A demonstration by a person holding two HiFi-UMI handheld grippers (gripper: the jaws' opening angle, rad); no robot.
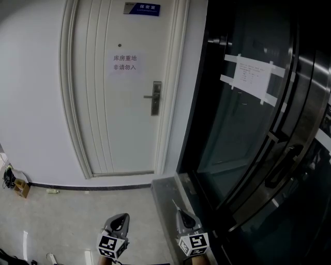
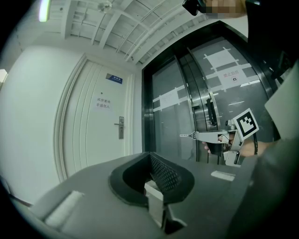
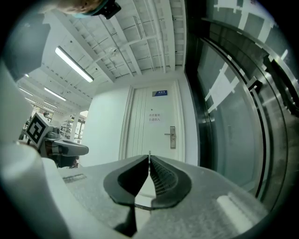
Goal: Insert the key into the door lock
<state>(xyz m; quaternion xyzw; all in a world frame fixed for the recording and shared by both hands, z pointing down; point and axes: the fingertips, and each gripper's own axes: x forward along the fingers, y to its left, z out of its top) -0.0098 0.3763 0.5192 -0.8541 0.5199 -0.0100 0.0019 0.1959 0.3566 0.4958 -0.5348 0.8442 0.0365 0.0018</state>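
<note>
A white door (image 1: 119, 103) stands ahead with a metal lock plate and lever handle (image 1: 155, 98) on its right side; the lock also shows in the left gripper view (image 2: 121, 127) and the right gripper view (image 3: 172, 137). My right gripper (image 1: 182, 216) is low in the head view, level and far from the door, shut on a thin key (image 1: 176, 205). The key's tip (image 3: 149, 153) pokes out between the closed jaws, and from the side the key (image 2: 187, 136) sticks out of the right gripper (image 2: 219, 136). My left gripper (image 1: 119, 222) hangs beside it, its jaws (image 2: 150, 156) shut with nothing in them.
Dark glass doors (image 1: 258, 134) with taped paper notices (image 1: 251, 77) fill the right side. A paper sign (image 1: 124, 63) and a blue plate (image 1: 141, 8) are on the white door. A small box and cables (image 1: 18, 186) lie on the floor at the left wall.
</note>
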